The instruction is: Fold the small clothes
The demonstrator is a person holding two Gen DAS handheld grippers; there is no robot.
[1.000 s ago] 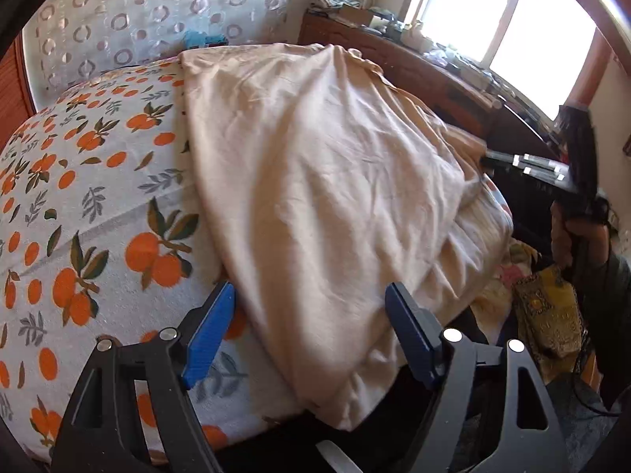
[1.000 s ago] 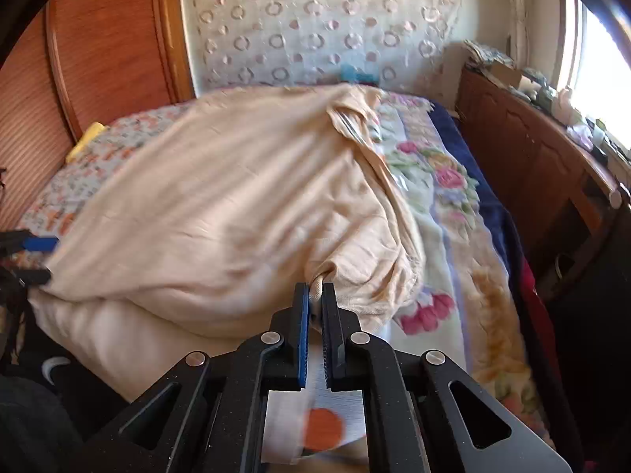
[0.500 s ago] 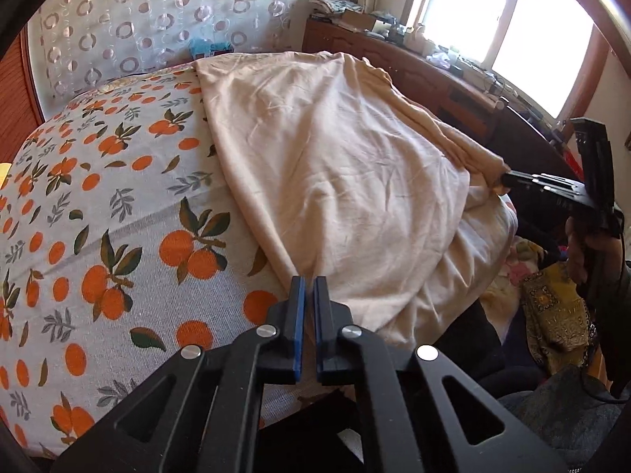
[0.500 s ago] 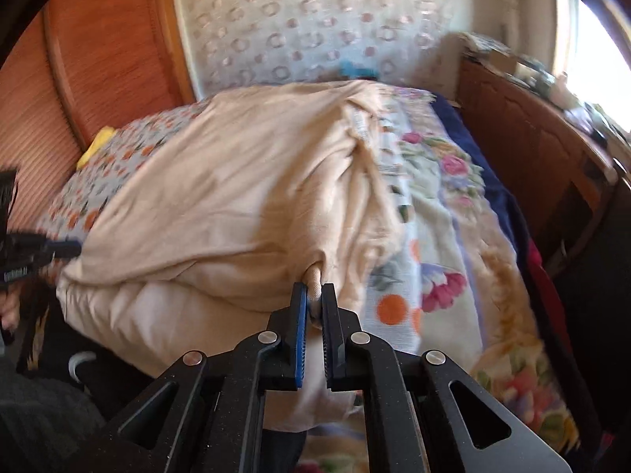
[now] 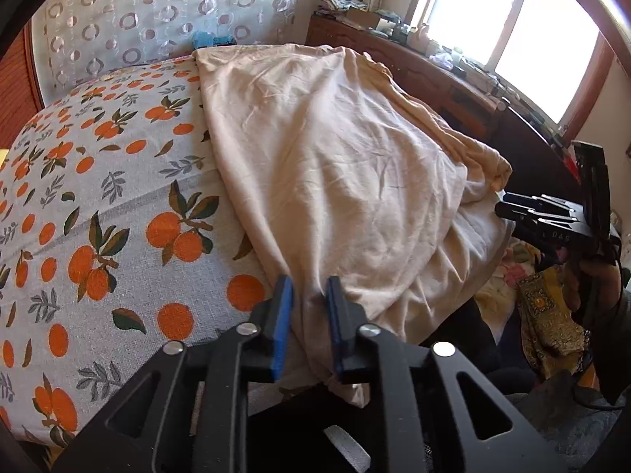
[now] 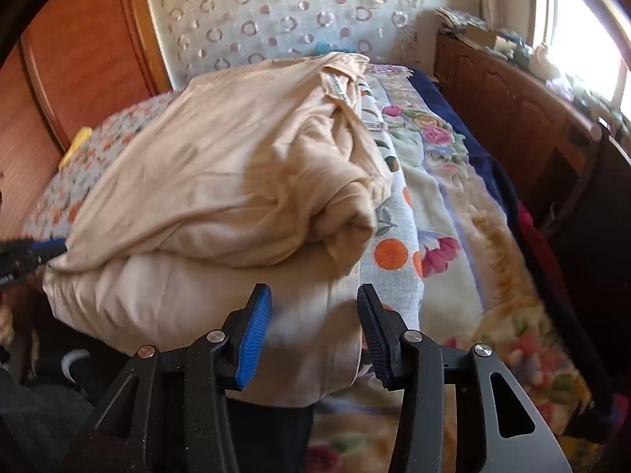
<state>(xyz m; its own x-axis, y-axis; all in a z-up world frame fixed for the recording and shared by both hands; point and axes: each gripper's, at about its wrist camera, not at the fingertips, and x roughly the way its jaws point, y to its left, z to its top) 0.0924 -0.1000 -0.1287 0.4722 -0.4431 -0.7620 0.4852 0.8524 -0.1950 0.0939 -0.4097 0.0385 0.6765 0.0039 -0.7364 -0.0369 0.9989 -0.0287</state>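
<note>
Both hand-held grippers have just been opening: the right gripper [image 6: 313,331] stands apart, clear of the beige cotton garment [image 6: 221,181] lying folded on the orange-print bedsheet [image 5: 98,181]; the left gripper [image 5: 307,327] loosely straddles its near corner.

Sunlit window [image 5: 508,19], wooden dresser [image 5: 414,67]
</note>
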